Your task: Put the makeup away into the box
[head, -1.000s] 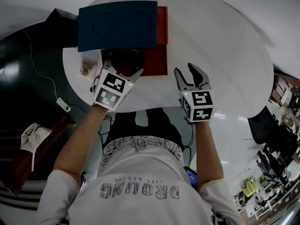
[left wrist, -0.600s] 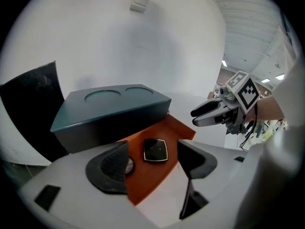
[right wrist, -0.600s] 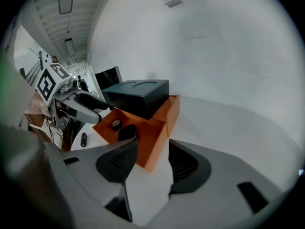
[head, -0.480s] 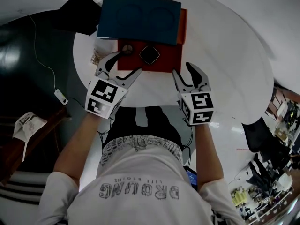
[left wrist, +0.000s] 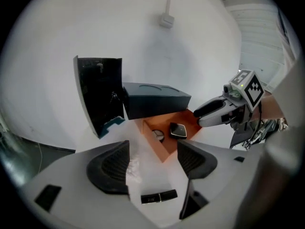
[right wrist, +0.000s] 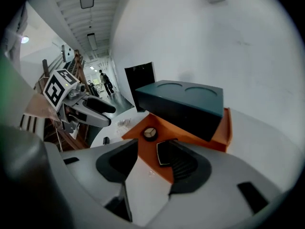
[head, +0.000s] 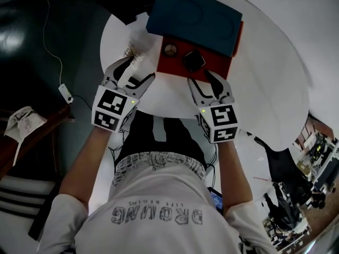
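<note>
Both forearms reach forward from the person's torso, side by side, each marker cube turned up toward the head camera and each tool tilted down at the white round bench (head: 265, 73). The left tongs (head: 136, 70) hang over the bench's near left edge, their two jaws well apart and gripping nothing. One short black lipstick tube (left wrist: 158, 196) lies on the bench below the gap, with one crumpled clear plastic wrapper (left wrist: 132, 168) just beside the left jaw. The right tongs (head: 204, 80) point at the near edge of the single orange rectangular box (head: 217, 67), jaws likewise spread and empty. Two pieces of makeup lie inside the box's uncovered near part: one round dark-rimmed compact (head: 170, 50) and one square black compact (head: 194, 61), close together but apart. One dark teal lid (head: 196, 17) rests across the box's far part. One black upright panel (left wrist: 100, 92) stands just left of the lid.
</note>
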`<state>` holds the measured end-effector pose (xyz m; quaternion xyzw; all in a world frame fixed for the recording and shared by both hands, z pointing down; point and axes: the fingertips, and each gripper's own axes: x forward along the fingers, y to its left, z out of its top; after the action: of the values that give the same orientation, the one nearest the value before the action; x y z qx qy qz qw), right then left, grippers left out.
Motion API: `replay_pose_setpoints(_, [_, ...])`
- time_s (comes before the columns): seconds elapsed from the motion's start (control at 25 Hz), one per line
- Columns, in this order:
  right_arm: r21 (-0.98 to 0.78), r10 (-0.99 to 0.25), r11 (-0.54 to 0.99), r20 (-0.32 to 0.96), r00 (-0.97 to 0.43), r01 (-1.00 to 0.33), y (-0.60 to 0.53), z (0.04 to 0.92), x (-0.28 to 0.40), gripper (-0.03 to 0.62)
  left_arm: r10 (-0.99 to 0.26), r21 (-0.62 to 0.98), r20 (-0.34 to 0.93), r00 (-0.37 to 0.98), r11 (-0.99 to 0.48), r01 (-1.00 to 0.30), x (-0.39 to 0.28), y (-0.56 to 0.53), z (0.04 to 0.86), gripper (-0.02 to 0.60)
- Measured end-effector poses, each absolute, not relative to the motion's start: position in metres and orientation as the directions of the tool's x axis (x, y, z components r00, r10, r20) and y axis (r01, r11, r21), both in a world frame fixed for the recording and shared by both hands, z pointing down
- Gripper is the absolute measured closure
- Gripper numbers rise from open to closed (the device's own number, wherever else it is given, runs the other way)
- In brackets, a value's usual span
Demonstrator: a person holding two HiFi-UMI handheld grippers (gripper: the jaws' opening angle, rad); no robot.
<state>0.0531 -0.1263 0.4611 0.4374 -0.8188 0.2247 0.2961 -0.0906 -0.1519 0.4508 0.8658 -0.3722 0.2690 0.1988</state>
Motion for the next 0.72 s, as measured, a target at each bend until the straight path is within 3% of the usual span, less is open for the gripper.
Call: replay_pose_setpoints(0.72, [-0.134,-0.398,0.722,0.722,-0.566,-0.679,-0.108,0.484,-0.085,0.381,-0.616,0.182,0.622,0.484,-0.487,-0.854,-0.203,-0.132,0.481,0.252])
